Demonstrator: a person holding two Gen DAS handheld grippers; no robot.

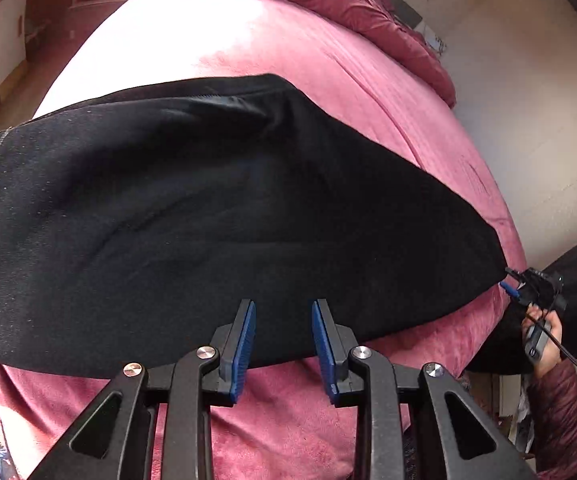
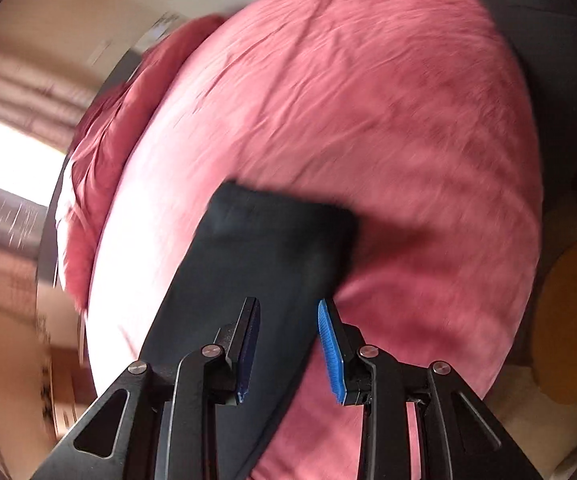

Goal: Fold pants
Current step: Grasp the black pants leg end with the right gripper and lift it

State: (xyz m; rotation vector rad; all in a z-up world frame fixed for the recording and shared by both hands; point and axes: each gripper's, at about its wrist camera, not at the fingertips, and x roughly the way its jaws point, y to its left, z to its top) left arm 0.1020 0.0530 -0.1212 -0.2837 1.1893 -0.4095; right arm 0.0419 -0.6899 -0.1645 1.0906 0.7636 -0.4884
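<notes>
Flat on the pink bed (image 1: 328, 80), black pants (image 1: 208, 208), left gripper (image 1: 283, 344) fingers apart, right gripper (image 2: 289, 344) seemingly parted too.

Black pants (image 1: 216, 216) lie spread across a pink bedspread (image 1: 328, 92). The left gripper (image 1: 283, 340) hovers at their near edge, jaws apart and empty. At far right, the right gripper (image 1: 508, 278) meets the pants' tapered end.

A bed (image 1: 328, 92) is covered by a pink plush blanket (image 1: 296, 412). Black pants (image 1: 192, 208) are spread flat across it, and a bunched pink duvet (image 1: 352, 4) is piled at its far end.
</notes>
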